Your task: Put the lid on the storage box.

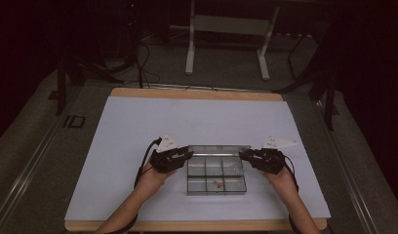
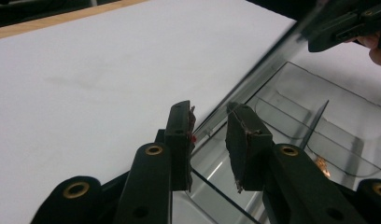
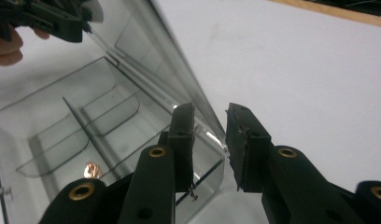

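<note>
Black matte jaws of left gripper (image 2: 209,140) stand apart, straddling the raised lid (image 2: 254,79) edge | right gripper (image 3: 209,144) – jaws likewise parted about that thin clear lid | transparent plastic compartment box (image 1: 216,176) – rectangular, curved dividers, small coppery bit (image 3: 91,170) inside – sits mid-front on smooth white table sheet (image 1: 138,131)

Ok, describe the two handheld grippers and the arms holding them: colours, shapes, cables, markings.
Both the left gripper and right gripper are black, each topped by a pale three-cornered plate, with a black cable trailing back along the forearm. Up close, each jaw is a thick black arm with brass-coloured eyelets, ending in a flat dark pad. The forearms are bare, with no sleeves in sight.
</note>
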A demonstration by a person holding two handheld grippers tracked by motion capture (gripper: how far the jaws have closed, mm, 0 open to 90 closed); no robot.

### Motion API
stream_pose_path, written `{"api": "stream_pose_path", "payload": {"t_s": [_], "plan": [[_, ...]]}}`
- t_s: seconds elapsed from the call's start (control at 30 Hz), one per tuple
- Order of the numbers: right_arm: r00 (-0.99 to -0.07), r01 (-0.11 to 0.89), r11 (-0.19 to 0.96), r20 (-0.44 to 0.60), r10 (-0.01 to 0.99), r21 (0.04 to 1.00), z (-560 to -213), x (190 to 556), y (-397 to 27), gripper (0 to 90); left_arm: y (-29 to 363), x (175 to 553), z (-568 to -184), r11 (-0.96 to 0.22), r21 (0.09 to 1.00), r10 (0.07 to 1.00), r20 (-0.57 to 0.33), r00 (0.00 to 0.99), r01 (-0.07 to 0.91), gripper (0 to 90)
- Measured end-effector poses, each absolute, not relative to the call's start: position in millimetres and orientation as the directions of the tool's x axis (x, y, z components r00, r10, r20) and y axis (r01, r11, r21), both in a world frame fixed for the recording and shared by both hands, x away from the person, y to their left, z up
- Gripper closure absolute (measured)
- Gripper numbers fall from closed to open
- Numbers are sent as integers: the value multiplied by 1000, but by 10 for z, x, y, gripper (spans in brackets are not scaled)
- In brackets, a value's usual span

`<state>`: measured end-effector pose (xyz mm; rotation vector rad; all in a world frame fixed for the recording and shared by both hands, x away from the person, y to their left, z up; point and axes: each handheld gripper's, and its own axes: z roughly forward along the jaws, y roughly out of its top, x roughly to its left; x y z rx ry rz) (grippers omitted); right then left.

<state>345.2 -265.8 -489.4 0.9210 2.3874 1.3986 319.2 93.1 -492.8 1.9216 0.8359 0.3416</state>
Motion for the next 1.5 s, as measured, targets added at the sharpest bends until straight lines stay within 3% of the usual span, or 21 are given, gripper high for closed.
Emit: {"api": "stream_pose_path", "payload": {"t_s": [0.4, 0.7, 1.03, 1.5], "plan": [[-792, 412, 365, 130, 597, 835, -4948, 3368, -2710, 717, 957, 3080, -4980, -318, 857, 666, -103, 739, 406, 713], [-794, 433, 369, 154, 588, 823, -5004, 3322, -2727, 597, 1006, 3012, -5039, -325, 845, 675, -107, 730, 425, 594], [-776, 463, 351, 180, 605, 814, -5063, 3286, -2794, 501, 1070, 2951, -5074, -320, 837, 678, -125, 724, 443, 545], [-777, 461, 386, 153, 611, 799, -5096, 3243, -2856, 488, 1103, 2897, -5147, -324, 827, 683, -132, 719, 459, 527]]}}
